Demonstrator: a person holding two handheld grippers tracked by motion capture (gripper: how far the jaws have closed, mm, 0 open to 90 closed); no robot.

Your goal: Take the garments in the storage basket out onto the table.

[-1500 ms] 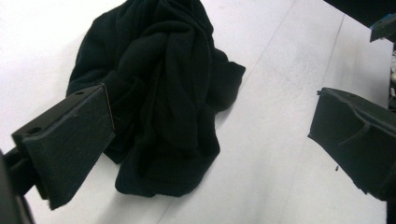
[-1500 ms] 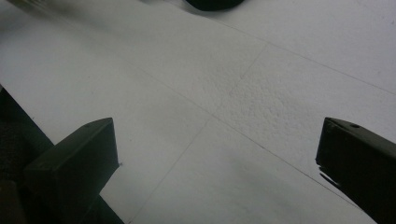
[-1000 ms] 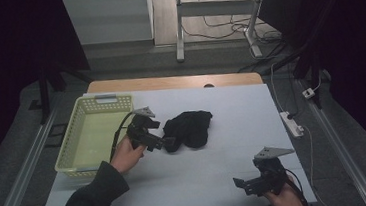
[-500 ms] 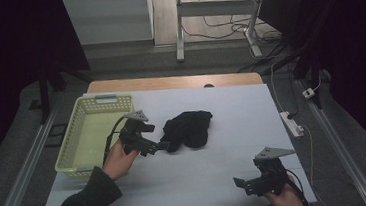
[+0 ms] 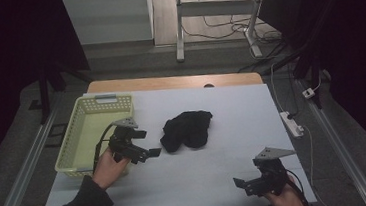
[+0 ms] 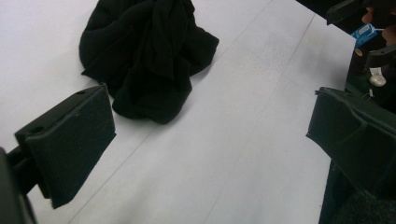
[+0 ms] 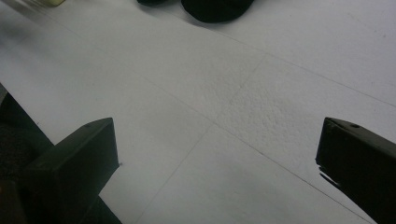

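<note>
A crumpled black cloth (image 5: 188, 129) lies in a heap near the middle of the white table (image 5: 231, 109). My left gripper (image 5: 146, 144) hovers just left of it, apart from it, open and empty. In the left gripper view the cloth (image 6: 144, 56) sits ahead and to the left of the wide-apart jaws of the left gripper (image 6: 210, 140). My right gripper (image 5: 243, 184) is held at the table's front right, open with nothing in it. In the right gripper view the right gripper (image 7: 215, 154) spans bare table, and the cloth's edge (image 7: 215, 7) shows at the top.
A pale yellow-green mesh basket (image 5: 77, 147) stands at the table's left edge, right beside my left hand. A white power strip (image 5: 291, 123) with its cable lies by the table's right edge. A wooden strip (image 5: 174, 81) borders the far side.
My left gripper has drawn back to the left and slightly nearer, away from the black cloth. The cloth and the right gripper have stayed put.
</note>
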